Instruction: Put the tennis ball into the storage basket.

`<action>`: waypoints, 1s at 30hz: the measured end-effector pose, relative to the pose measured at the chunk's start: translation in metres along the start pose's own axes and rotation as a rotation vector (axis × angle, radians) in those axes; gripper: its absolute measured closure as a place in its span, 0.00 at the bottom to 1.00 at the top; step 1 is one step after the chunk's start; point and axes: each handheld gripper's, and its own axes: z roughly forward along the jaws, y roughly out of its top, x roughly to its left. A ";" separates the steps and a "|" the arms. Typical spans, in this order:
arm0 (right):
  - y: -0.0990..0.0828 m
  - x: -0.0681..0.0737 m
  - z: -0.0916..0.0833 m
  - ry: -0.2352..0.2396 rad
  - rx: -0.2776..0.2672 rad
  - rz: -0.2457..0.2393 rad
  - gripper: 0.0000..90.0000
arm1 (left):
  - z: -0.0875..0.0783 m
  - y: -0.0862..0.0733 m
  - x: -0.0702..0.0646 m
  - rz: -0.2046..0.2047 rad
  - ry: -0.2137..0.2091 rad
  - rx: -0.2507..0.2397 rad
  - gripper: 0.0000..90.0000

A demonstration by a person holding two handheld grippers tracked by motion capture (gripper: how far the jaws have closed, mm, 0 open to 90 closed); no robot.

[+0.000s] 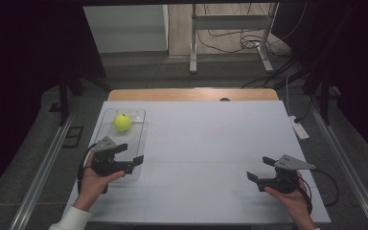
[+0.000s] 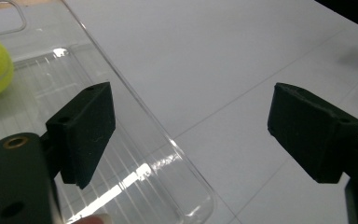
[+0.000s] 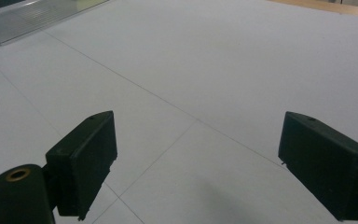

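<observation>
One yellow tennis ball [image 1: 122, 121] lies in the far half of a clear plastic tray [image 1: 139, 143] at about ten o'clock on the white table [image 1: 211, 153], so the placing looks done or the pickup not yet begun. Left gripper [image 1: 130, 154] hovers at the tray's near end, jaws wide apart and empty. Right gripper [image 1: 260, 168], at four o'clock and well apart, is likewise spread and empty.

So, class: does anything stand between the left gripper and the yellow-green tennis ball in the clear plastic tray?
Nothing visible does. The left gripper, jaws open, hovers over the clear plastic tray's near end; bare tray floor separates it from the yellow-green tennis ball.
</observation>
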 end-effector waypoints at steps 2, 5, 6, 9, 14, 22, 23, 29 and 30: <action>0.000 0.000 0.000 0.001 -0.001 0.001 0.13 | -0.001 -0.004 -0.004 0.005 -0.005 -0.007 0.18; 0.000 -0.001 0.000 -0.001 0.000 0.005 0.13 | -0.002 -0.007 -0.009 0.012 -0.010 -0.016 0.18; 0.000 -0.001 0.000 -0.001 0.000 0.005 0.13 | -0.002 -0.007 -0.010 0.012 -0.013 -0.017 0.18; 0.000 -0.001 -0.001 0.002 0.000 0.005 0.13 | -0.003 -0.012 -0.015 0.019 -0.019 -0.018 0.18; -0.001 -0.002 -0.002 0.004 -0.005 0.014 0.13 | 0.001 -0.018 -0.020 0.036 -0.027 -0.012 0.18; -0.001 -0.003 -0.002 0.005 -0.005 0.015 0.13 | 0.006 -0.019 -0.022 0.051 -0.038 0.001 0.18; -0.001 -0.003 -0.002 0.006 -0.006 0.016 0.13 | 0.007 -0.019 -0.023 0.052 -0.041 0.003 0.18; -0.001 -0.004 -0.002 0.013 -0.011 0.022 0.13 | 0.009 -0.018 -0.022 0.056 -0.043 0.011 0.17; -0.001 -0.004 -0.002 0.014 -0.012 0.023 0.13 | 0.009 -0.018 -0.021 0.053 -0.044 0.011 0.17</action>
